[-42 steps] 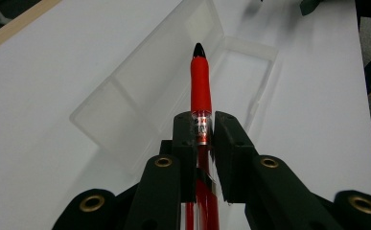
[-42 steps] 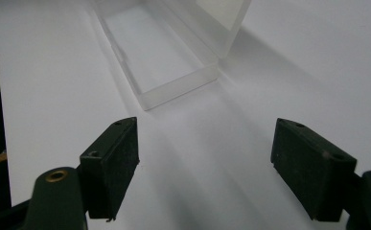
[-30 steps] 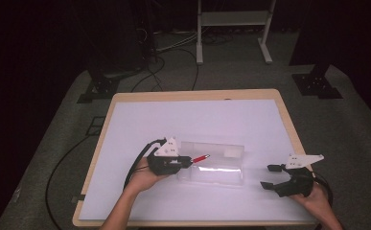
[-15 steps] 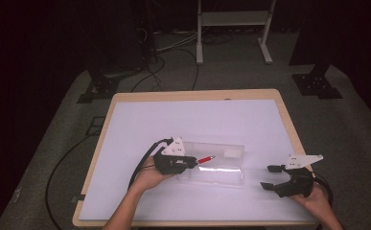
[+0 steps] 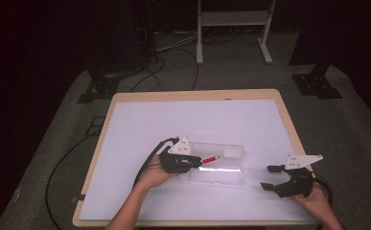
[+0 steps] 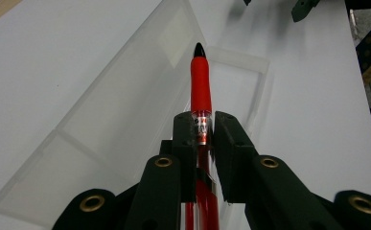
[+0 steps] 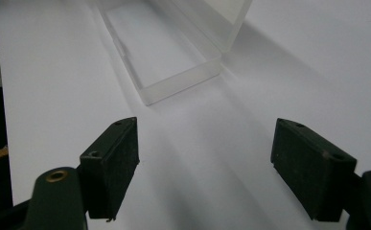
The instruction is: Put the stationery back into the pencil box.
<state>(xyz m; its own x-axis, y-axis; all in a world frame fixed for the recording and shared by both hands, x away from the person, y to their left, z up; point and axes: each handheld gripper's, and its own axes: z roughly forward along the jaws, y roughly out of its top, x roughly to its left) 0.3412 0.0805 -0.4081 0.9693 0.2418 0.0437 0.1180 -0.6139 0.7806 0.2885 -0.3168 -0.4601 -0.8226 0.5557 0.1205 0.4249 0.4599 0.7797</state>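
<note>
The red pen (image 6: 200, 91) sits clamped between the two black jaws of the left gripper (image 6: 203, 125), whose pads press on the clear part of the barrel just behind the red grip sleeve. Seen along that claw, the pen runs straight ahead of the jaws, its black tip the farthest point from them and its red body passing back between the pads toward the hand. Ahead of and under the left gripper lies the clear plastic case (image 6: 125, 110), open, with its lid to one side of the jaws and its shallow tray on the other; the pen tip hangs over the far half of the case, above the seam between lid and tray. Whether the tip touches the plastic I cannot tell. In the high view the left gripper (image 5: 189, 162) is at the near left end of the clear plastic case (image 5: 228, 165), with the red pen (image 5: 211, 159) pointing away from the jaws across the case.

The right gripper (image 7: 204, 163) has its jaws wide apart with nothing between them, just bare white table (image 7: 53, 72). The short end of the case (image 7: 183, 84) lies ahead of this claw, apart from its pads. In the high view the right gripper (image 5: 270, 177) rests off the case's right end, near it but clear of it
</note>
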